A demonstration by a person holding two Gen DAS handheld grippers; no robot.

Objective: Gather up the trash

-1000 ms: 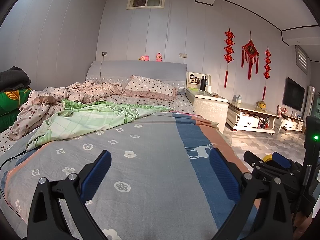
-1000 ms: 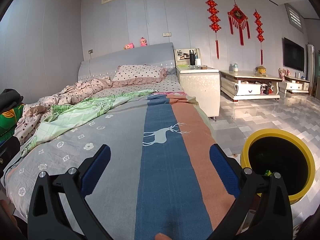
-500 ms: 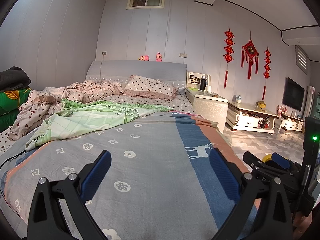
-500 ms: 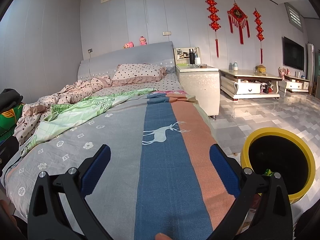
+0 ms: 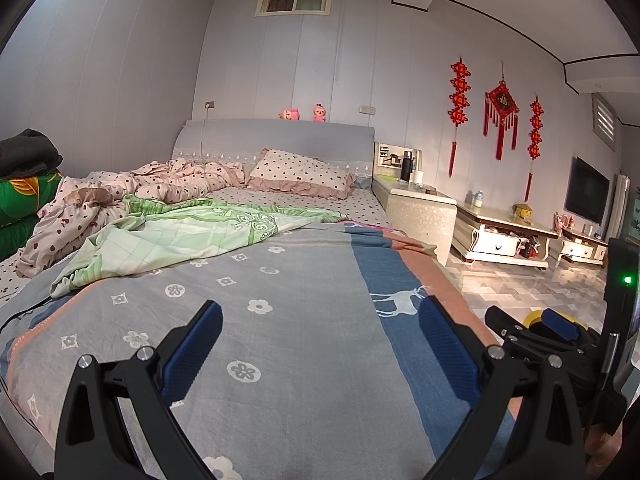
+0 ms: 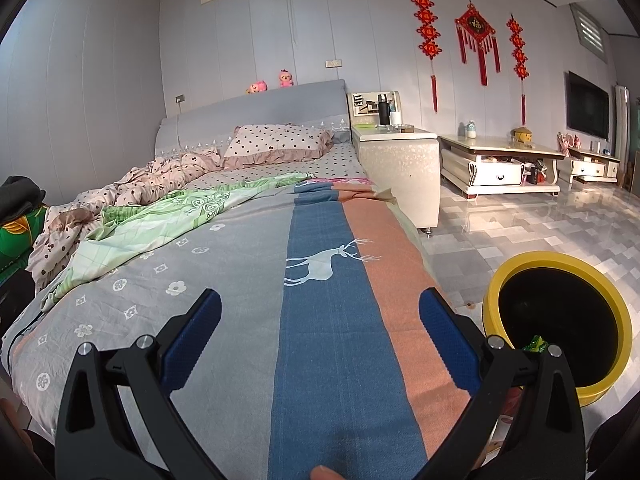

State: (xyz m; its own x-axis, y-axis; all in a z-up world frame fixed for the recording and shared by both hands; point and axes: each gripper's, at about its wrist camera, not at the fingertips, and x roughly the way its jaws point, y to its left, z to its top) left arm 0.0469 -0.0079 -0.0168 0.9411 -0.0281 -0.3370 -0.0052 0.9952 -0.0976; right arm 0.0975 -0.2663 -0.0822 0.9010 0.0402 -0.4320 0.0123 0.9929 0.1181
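the yellow bin [image 6: 560,320] stands upright on the floor, mouth up, while left gripper [image 5: 320,354] and right gripper [image 6: 320,350] hover level over the bed [image 6: 248,280], both wide open, holding nothing.

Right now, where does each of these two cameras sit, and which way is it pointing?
Left wrist: sits on the left gripper, over the bed's foot, facing the headboard; its open fingers and the right gripper show.
Right wrist: sits on the right gripper, same heading, further right; open fingers, a fingertip, bin beside the bed.
Shared: bed, pillow, nightstand, red wall hangings.
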